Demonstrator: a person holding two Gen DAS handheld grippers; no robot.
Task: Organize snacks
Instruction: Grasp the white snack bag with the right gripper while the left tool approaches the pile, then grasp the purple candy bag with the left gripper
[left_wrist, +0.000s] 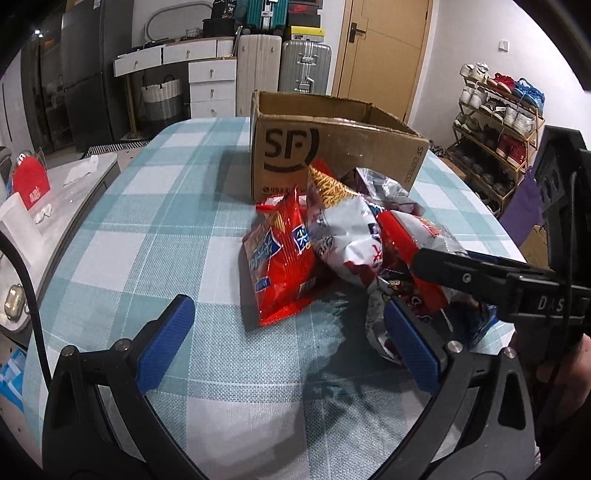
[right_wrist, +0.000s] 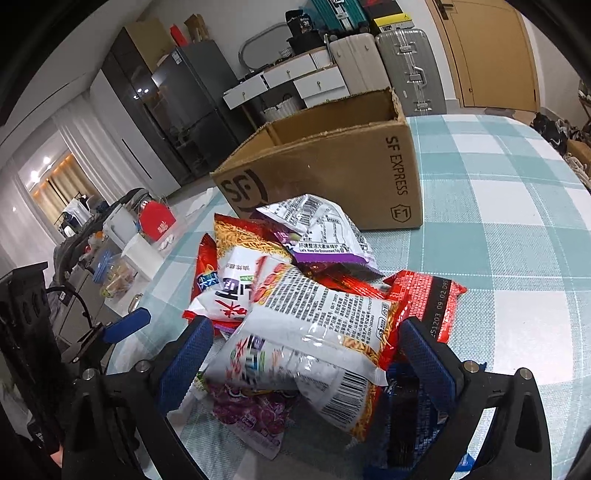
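On my far left a side counter (left_wrist: 55, 206) carries a red pouch (left_wrist: 31, 181) and a white box (left_wrist: 18, 229). My left gripper (left_wrist: 288, 347) hangs low over the checked surface (left_wrist: 147, 221) with its blue pads (left_wrist: 166, 343) spread wide and nothing between them, only bare cloth. Just ahead and to the right of it lies the snack pile. A red bag (left_wrist: 284, 269) leans at the pile's left edge, and a white bag (left_wrist: 347, 243) slumps against it, with a yellow noodle-print bag (left_wrist: 328, 184) poking up behind. Behind the pile stands the open box (left_wrist: 332, 147), marked SF, its front face close to the nearest bags; I cannot tell if they touch.

Swinging right: my right gripper (right_wrist: 303, 350) is down in the pile, fingers (right_wrist: 184, 358) apart on either side of a white noodle pack (right_wrist: 310, 339). The pack lies tilted between the pads; they look close to its sides, but I cannot tell if they press it. Under it sits a purple bag (right_wrist: 251, 410), and beyond it a purple-edged white bag (right_wrist: 325, 236) rests on top of the heap. A red foil bag (right_wrist: 432, 299) sticks out to the right. Farther right is open checked cloth, and a shoe rack (left_wrist: 495, 125) stands against the wall.
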